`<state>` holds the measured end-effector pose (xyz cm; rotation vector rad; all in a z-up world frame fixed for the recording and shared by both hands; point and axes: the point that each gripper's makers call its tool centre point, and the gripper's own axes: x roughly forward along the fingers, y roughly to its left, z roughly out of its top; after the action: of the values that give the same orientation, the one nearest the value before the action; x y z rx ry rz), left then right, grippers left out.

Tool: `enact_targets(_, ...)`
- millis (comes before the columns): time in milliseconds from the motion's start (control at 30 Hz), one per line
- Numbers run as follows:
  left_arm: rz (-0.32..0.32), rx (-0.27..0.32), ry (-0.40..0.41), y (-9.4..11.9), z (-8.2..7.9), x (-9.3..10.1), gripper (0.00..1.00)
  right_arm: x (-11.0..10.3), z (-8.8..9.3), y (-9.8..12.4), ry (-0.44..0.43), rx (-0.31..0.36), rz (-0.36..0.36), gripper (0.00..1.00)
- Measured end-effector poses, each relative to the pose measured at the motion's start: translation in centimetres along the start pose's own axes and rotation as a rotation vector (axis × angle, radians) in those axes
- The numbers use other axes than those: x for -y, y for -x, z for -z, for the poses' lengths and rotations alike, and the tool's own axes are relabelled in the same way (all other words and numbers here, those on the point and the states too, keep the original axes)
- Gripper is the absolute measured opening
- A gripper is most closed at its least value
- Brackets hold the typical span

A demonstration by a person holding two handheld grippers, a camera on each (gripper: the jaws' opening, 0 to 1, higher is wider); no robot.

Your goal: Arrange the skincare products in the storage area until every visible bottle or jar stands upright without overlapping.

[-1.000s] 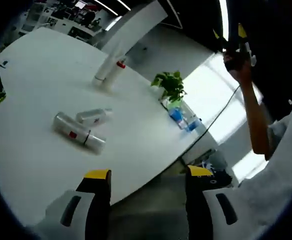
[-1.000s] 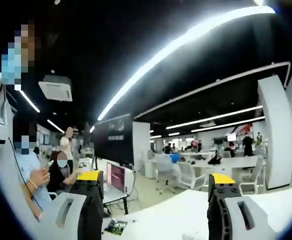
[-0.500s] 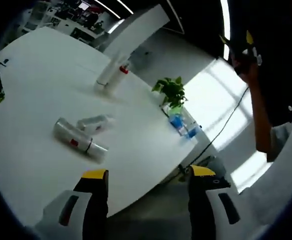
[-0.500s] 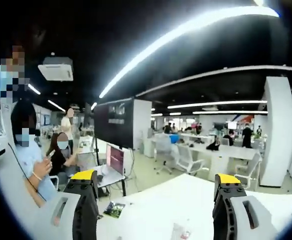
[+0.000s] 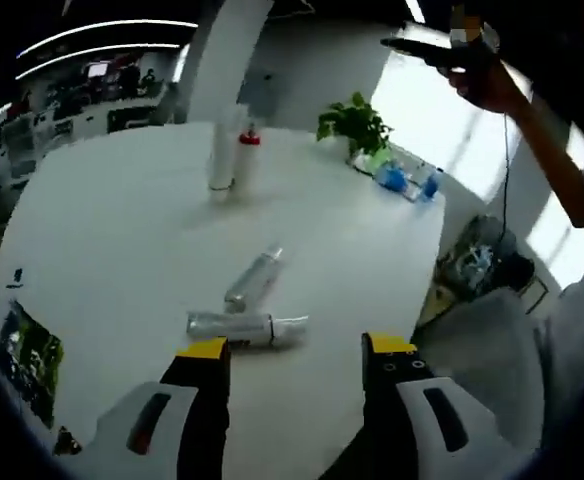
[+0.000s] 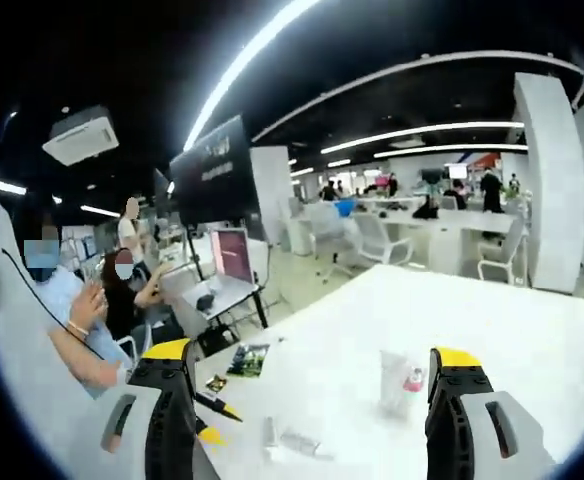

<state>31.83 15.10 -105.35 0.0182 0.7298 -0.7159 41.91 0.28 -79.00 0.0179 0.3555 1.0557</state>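
The left gripper [image 5: 292, 352] hangs above the near edge of a round white surface [image 5: 122, 230], its jaws spread apart with nothing between them. Just ahead of its left jaw a silver tube [image 5: 244, 326] lies on its side, pointing across the view. Slightly farther out, touching or nearly touching that tube, a silver bottle [image 5: 252, 279] also lies flat, angled away from the gripper. Well beyond both, toward the far side of the surface, a tall white bottle [image 5: 221, 158] and a smaller bottle with a red cap [image 5: 246, 158] stand upright side by side. Farther right, at the far edge, sit a potted green plant [image 5: 358, 124] and blue-capped water bottles [image 5: 404, 180]. To the left of the gripper a dark printed leaflet [image 5: 27, 360] lies flat. At upper right a person's hand [image 5: 487, 82] is raised high.

The right gripper [image 6: 309, 360] is likewise released, jaws wide and empty, held above the same surface [image 6: 512, 330]. Between its jaws, some way ahead, the two upright bottles [image 6: 399, 382] stand together. Closer in, low by the left jaw, the lying items [image 6: 290, 440] appear small and blurred. Seated people [image 6: 82, 320] and office desks lie beyond.
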Motion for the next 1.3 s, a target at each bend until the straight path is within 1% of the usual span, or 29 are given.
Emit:
enact_targets(67, -0.025, -0.101, -0.136, -0.6, 0.7, -1.3, 0.52, -0.4, 1.3, 0.0, -0.026, -0.014, -0.007, 0.97)
enact_targets(100, -0.028, -0.153, -0.207, -1.0, 1.1, -1.8, 0.56, -0.6, 2.1, 0.1, -0.024, -0.017, -0.006, 0.96)
enact_targets(133, -0.02, -0.188, -0.261, -1.3, 1.3, -2.0, 0.58, -0.8, 2.9, 0.2, -0.026, -0.022, -0.001, 0.96)
enact_targets(167, -0.013, -0.21, -0.303, -1.5, 1.3, -2.1, 0.6, -0.8, 3.2, 0.2, -0.027, -0.028, 0.0, 0.95)
enact_targets(200, 0.001, -0.243, -0.376, -2.0, 1.3, -2.3, 0.62, -0.8, 3.8, 0.4, -0.033, -0.032, 0.006, 0.95)
enact_targets(267, 0.016, -0.294, -0.464, -2.5, 1.3, -2.7, 0.63, -0.8, 4.6, 0.7, -0.055, -0.038, 0.018, 0.93)
enact_targets(333, 0.037, -0.315, -0.518, -3.0, 1.1, -3.0, 0.61, -1.0, 5.2, 0.9, -0.1, -0.032, 0.037, 0.92)
enact_targets(367, 0.04, -0.321, -0.52, -3.0, 1.2, -3.0, 0.62, -1.1, 5.3, 0.9, -0.112, -0.033, 0.037, 0.91)
enact_targets(400, 0.052, -0.346, -0.534, -3.3, 1.4, -3.3, 0.63, -1.5, 5.7, 0.9, -0.134, -0.035, 0.037, 0.91)
enact_targets(500, 0.071, -0.377, -0.599, -3.8, 1.6, -3.9, 0.62, -2.2, 6.9, 1.1, -0.154, -0.054, 0.072, 0.89)
enact_targets(533, 0.075, -0.387, -0.618, -4.1, 1.6, -4.2, 0.62, -2.5, 7.6, 1.2, -0.174, -0.071, 0.089, 0.88)
enact_targets(633, 0.1, -0.363, -0.66, -4.8, 1.0, -4.4, 0.61, -4.1, 9.0, 1.6, -0.231, -0.102, 0.125, 0.89)
enact_targets(700, 0.122, -0.366, -0.688, -5.3, 0.8, -4.4, 0.58, -5.1, 9.6, 2.3, -0.234, -0.117, 0.153, 0.88)
enact_targets(733, 0.134, -0.366, -0.697, -5.6, 0.8, -4.4, 0.57, -5.5, 10.0, 2.8, -0.253, -0.127, 0.172, 0.88)
enact_targets(767, 0.158, -0.37, -0.727, -6.0, 0.9, -4.1, 0.56, -5.9, 10.4, 3.1, -0.264, -0.134, 0.178, 0.88)
enact_targets(833, 0.192, -0.395, -0.778, -6.7, 1.5, -3.9, 0.54, -6.6, 10.9, 3.7, -0.281, -0.138, 0.198, 0.87)
enact_targets(867, 0.197, -0.418, -0.803, -6.9, 2.0, -4.1, 0.53, -6.7, 11.2, 3.9, -0.285, -0.141, 0.206, 0.87)
enact_targets(900, 0.199, -0.461, -0.824, -7.1, 2.7, -4.4, 0.53, -7.0, 11.4, 4.2, -0.29, -0.143, 0.217, 0.86)
enact_targets(933, 0.203, -0.482, -0.821, -7.2, 3.2, -4.5, 0.52, -7.1, 11.5, 4.3, -0.293, -0.143, 0.218, 0.86)
enact_targets(967, 0.215, -0.522, -0.814, -7.2, 4.1, -4.5, 0.51, -7.2, 11.6, 4.5, -0.299, -0.142, 0.222, 0.85)
enact_targets(1033, 0.201, -0.527, -0.814, -7.4, 4.4, -4.6, 0.48, -7.5, 11.7, 4.8, -0.302, -0.136, 0.216, 0.85)
enact_targets(1067, 0.199, -0.545, -0.811, -7.3, 4.8, -4.5, 0.44, -7.4, 11.8, 4.8, -0.301, -0.136, 0.215, 0.85)
enact_targets(1100, 0.197, -0.545, -0.814, -7.4, 4.8, -4.5, 0.42, -7.0, 12.1, 4.9, -0.303, -0.138, 0.214, 0.85)
enact_targets(1133, 0.218, -0.559, -0.788, -7.1, 5.1, -4.2, 0.38, -6.6, 12.3, 4.8, -0.308, -0.139, 0.202, 0.84)
enact_targets(1167, 0.208, -0.54, -0.75, -7.3, 4.9, -4.0, 0.34, -6.3, 12.5, 4.8, -0.316, -0.138, 0.192, 0.83)
enact_targets(1200, 0.2, -0.542, -0.723, -7.3, 4.9, -4.0, 0.32, -5.9, 12.6, 4.7, -0.326, -0.137, 0.179, 0.82)
enact_targets(1233, 0.18, -0.536, -0.674, -7.3, 4.9, -3.9, 0.3, -5.1, 12.6, 4.6, -0.326, -0.128, 0.154, 0.8)
enact_targets(1267, 0.186, -0.529, -0.658, -7.3, 5.0, -3.6, 0.24, -4.6, 12.4, 4.5, -0.312, -0.117, 0.141, 0.76)
enact_targets(1300, 0.188, -0.533, -0.668, -7.2, 5.2, -3.4, 0.2, -4.0, 12.4, 4.3, -0.301, -0.113, 0.109, 0.75)
